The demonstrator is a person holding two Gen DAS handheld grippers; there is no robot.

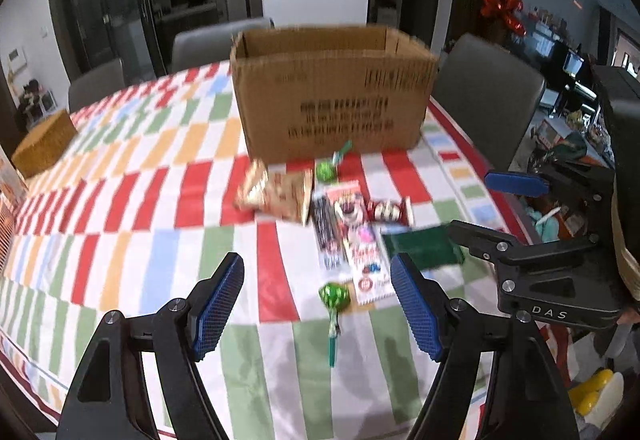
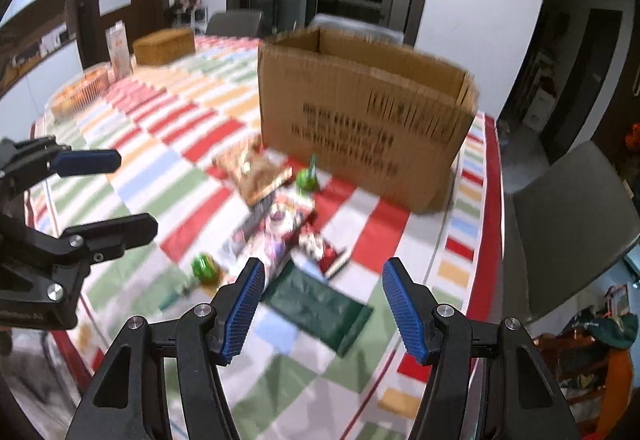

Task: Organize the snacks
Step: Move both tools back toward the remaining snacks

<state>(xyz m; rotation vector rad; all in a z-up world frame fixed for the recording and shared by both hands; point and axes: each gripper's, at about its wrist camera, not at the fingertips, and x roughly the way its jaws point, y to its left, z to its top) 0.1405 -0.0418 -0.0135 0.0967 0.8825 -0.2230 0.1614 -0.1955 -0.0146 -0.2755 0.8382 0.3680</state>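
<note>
An open cardboard box [image 1: 332, 92] stands on the checked tablecloth; it also shows in the right wrist view [image 2: 360, 120]. In front of it lie a tan snack bag [image 1: 276, 196], two green lollipops [image 1: 334, 298] [image 1: 326, 171], a pink-and-white packet [image 1: 362, 260], a small red packet [image 1: 388, 210] and a dark green packet [image 1: 422, 248] [image 2: 320, 310]. My left gripper [image 1: 318, 300] is open and empty above the near lollipop. My right gripper [image 2: 324, 304] is open and empty above the dark green packet; it shows at the right of the left wrist view [image 1: 480, 200].
Grey chairs [image 1: 486, 96] [image 1: 216, 42] stand around the table. A woven box [image 2: 164, 45], a paper bag [image 2: 119, 50] and an orange basket [image 2: 80, 92] sit at the table's far left. The table's right edge [image 2: 490, 220] is close to the box.
</note>
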